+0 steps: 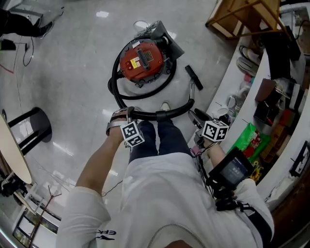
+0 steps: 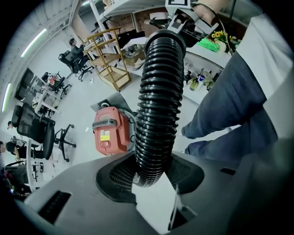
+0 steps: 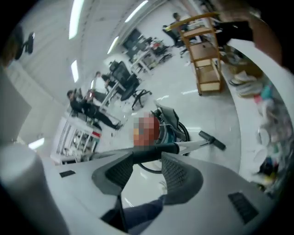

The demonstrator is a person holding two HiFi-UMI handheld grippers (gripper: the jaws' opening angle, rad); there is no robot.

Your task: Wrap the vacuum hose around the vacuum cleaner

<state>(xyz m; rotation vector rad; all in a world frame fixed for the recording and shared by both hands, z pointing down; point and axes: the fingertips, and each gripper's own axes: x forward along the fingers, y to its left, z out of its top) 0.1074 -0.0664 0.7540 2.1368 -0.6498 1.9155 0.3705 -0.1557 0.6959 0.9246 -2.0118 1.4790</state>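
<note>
The red vacuum cleaner (image 1: pixel 141 59) (image 2: pixel 109 131) stands on the pale floor ahead of my feet. Its black ribbed hose (image 1: pixel 116 87) (image 2: pixel 158 92) curves round the cleaner's left side and then runs across in front of my legs. My left gripper (image 1: pixel 127 115) (image 2: pixel 149 176) points steeply down and is shut on the hose. The hose's smooth black end tube (image 3: pixel 151 150) joins a silver wand with a black floor nozzle (image 1: pixel 193 76) (image 3: pixel 212 140). My right gripper (image 1: pixel 194 114) (image 3: pixel 147 158) is open; the end tube lies crosswise just beyond its tips, and the gap between its pads is empty.
A long counter (image 1: pixel 261 97) crowded with small items runs down the right. A wooden shelf cart (image 1: pixel 242 14) stands at the back right. A black stool (image 1: pixel 31 127) and a round table edge (image 1: pixel 12 155) are on the left. Office chairs (image 2: pixel 36 133) stand further off.
</note>
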